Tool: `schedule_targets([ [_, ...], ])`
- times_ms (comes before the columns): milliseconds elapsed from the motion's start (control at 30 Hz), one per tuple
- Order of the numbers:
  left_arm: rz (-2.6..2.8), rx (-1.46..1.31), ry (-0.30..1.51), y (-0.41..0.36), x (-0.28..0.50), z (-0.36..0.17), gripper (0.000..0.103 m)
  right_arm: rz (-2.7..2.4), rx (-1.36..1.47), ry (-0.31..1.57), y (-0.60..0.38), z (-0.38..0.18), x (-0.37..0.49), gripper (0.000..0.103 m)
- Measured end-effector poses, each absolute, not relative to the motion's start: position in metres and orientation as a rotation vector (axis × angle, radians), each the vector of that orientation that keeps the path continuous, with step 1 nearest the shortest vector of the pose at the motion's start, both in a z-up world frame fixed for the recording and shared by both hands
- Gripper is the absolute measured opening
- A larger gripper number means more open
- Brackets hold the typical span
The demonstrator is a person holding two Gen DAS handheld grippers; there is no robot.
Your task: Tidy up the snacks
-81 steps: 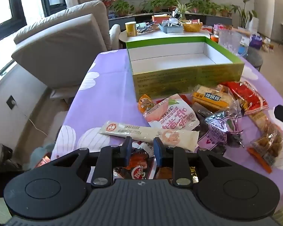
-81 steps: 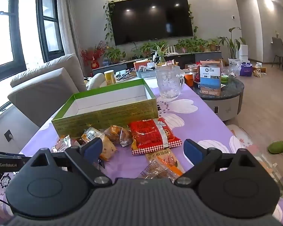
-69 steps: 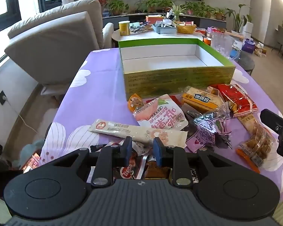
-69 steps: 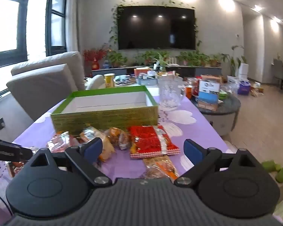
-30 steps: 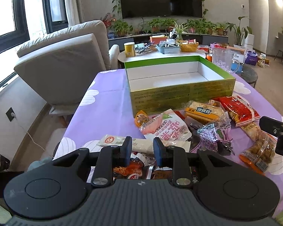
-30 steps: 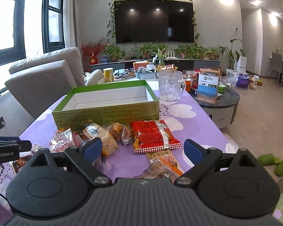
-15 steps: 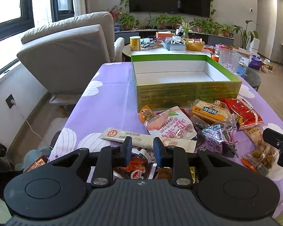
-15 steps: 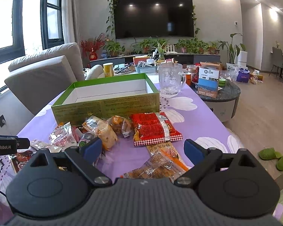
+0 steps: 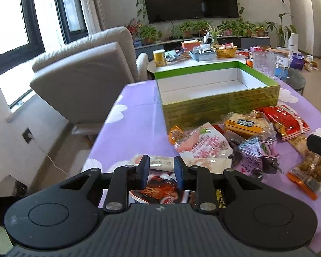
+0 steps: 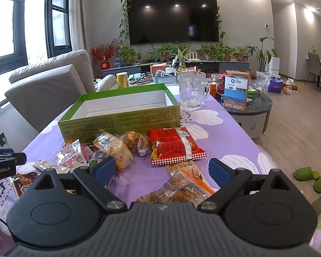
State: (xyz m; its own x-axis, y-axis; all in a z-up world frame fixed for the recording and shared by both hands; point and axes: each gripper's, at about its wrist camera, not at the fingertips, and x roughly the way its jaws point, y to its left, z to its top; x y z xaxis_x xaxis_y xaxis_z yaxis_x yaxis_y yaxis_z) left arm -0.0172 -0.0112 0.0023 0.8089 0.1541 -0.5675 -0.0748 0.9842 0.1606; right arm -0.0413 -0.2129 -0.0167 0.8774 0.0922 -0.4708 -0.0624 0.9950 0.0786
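My left claw (image 9: 161, 169) nearly clenched, holding nothing; right claw (image 10: 161, 169) spread wide over orange packet (image 10: 179, 189), because green box (image 10: 119, 115) far, unfilled.

Purple floral tablecloth (image 10: 224, 141) covers the table; clear glass pitcher (image 10: 192, 90) stands on it at the far end. Grey sofa (image 9: 83, 81) to the left by dark-framed windows; wall TV (image 10: 173, 20) above a row of potted plants (image 10: 214, 52). Green slippers (image 10: 312, 177) on the wood floor, right.
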Motion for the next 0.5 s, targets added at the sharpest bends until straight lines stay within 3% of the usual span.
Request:
schedule_targets([
  [200, 0.129, 0.097, 0.647, -0.005, -0.014, 0.002, 0.023, 0.081, 0.062, 0.487, -0.213, -0.017, -0.041, 0.068],
  [500, 0.083, -0.19, 0.765, 0.037, 0.002, -0.005, 0.025, 0.079, 0.063, 0.495, -0.214, -0.02, -0.037, 0.068],
])
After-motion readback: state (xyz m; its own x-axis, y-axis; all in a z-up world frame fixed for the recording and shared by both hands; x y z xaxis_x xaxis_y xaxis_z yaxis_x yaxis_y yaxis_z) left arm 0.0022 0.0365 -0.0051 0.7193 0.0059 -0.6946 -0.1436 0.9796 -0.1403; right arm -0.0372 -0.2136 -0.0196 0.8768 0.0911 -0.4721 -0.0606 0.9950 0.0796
